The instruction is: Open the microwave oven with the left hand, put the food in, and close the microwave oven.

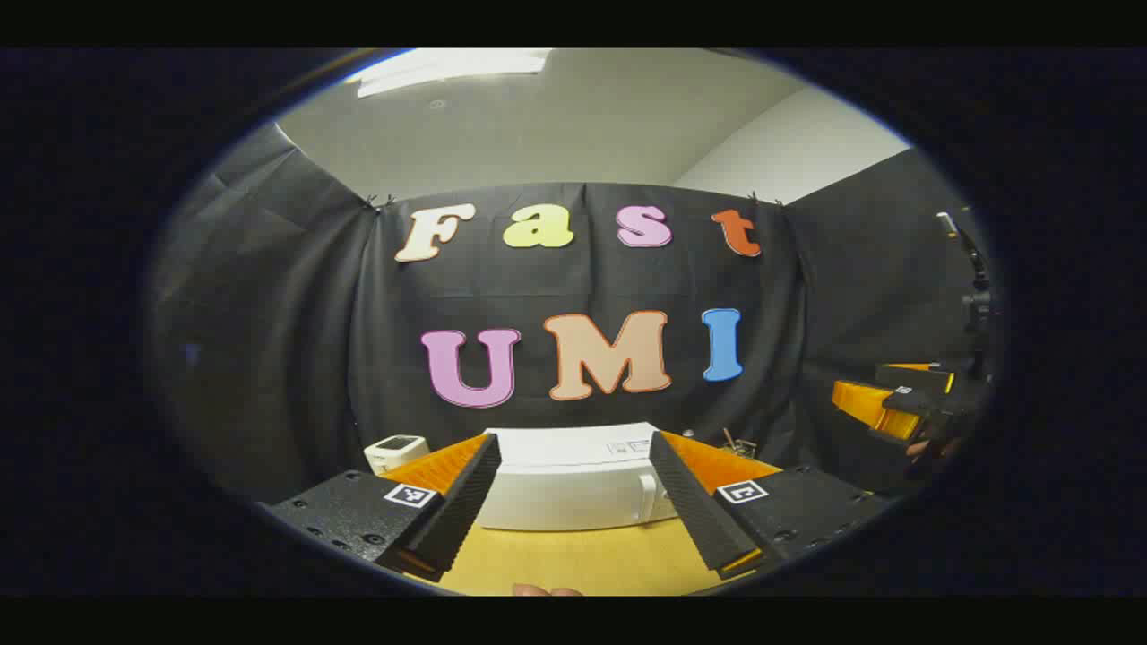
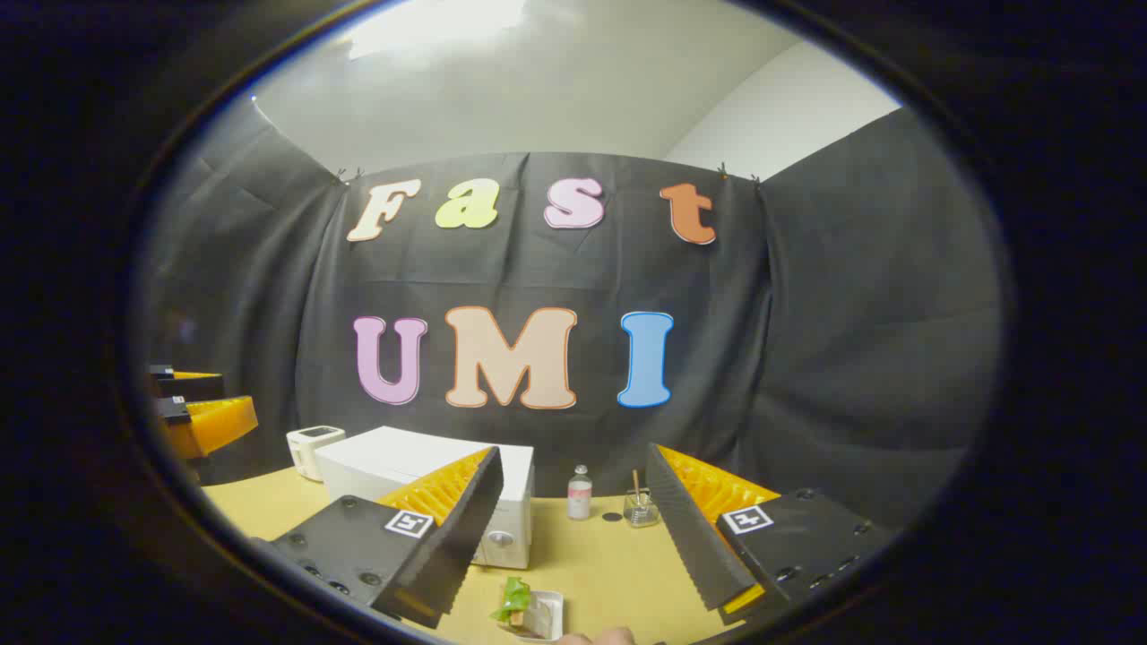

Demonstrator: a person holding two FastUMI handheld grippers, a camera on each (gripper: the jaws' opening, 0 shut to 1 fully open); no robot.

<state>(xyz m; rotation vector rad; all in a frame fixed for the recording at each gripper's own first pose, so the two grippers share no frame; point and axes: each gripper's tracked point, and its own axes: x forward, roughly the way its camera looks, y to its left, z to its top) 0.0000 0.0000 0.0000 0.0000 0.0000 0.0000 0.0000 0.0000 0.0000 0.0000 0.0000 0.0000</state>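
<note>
both grippers' jaws apart, empty; food tray [image 2: 535, 614] near, microwave [image 1: 573, 488] far w/ door closed, nothing begun.

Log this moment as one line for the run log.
phase: start | microwave oven: closed | food tray: on table, in front | left gripper: open, empty | right gripper: open, empty

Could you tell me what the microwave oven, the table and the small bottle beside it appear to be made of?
The microwave oven looks like white painted metal or plastic: smooth, matte, with soft highlights; which one is unclear. The table appears to be pale yellowish wood or wood-look laminate, smooth with an even tone. The small bottle seems clear glass or plastic with a pinkish label and a pale cap; too small to tell.
</note>
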